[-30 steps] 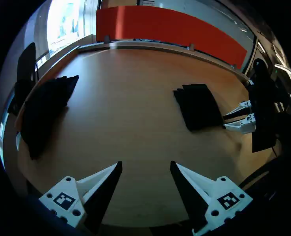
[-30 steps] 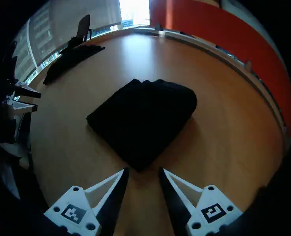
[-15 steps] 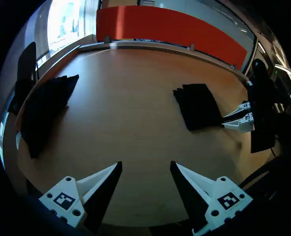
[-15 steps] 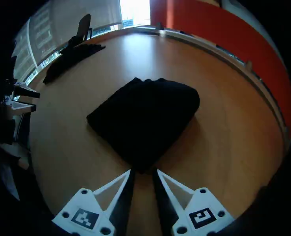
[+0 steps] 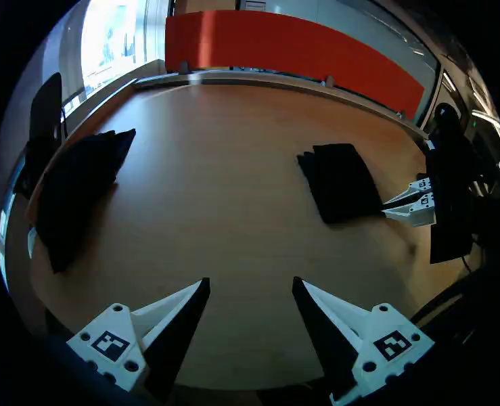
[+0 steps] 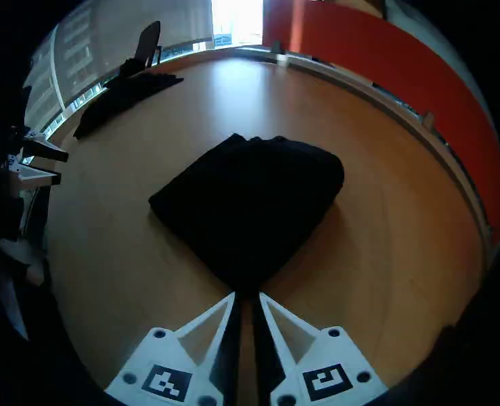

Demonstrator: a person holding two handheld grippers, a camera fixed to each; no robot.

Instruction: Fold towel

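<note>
A folded black towel [image 6: 250,203] lies on the round wooden table [image 6: 385,223], its near corner pointing at me. In the right gripper view, my right gripper [image 6: 247,298] has its fingers closed to a thin slit, pinching that corner. The left gripper view has the same towel [image 5: 341,181] at the right, with the right gripper [image 5: 387,205] at its near edge. My left gripper [image 5: 250,284] hovers open over bare table near the front edge, holding nothing. It appears far left as the left gripper [image 6: 57,162] in the right gripper view.
A second heap of dark cloth [image 5: 74,183] lies at the table's left edge, beside a dark chair [image 5: 45,108]. An orange panel [image 5: 283,40] runs behind the table's far rim. A person in dark clothing [image 5: 452,196] stands behind the right gripper.
My right gripper moved forward onto the towel's near corner and its fingers closed from a wide gap to a thin slit. The left gripper stayed still.
</note>
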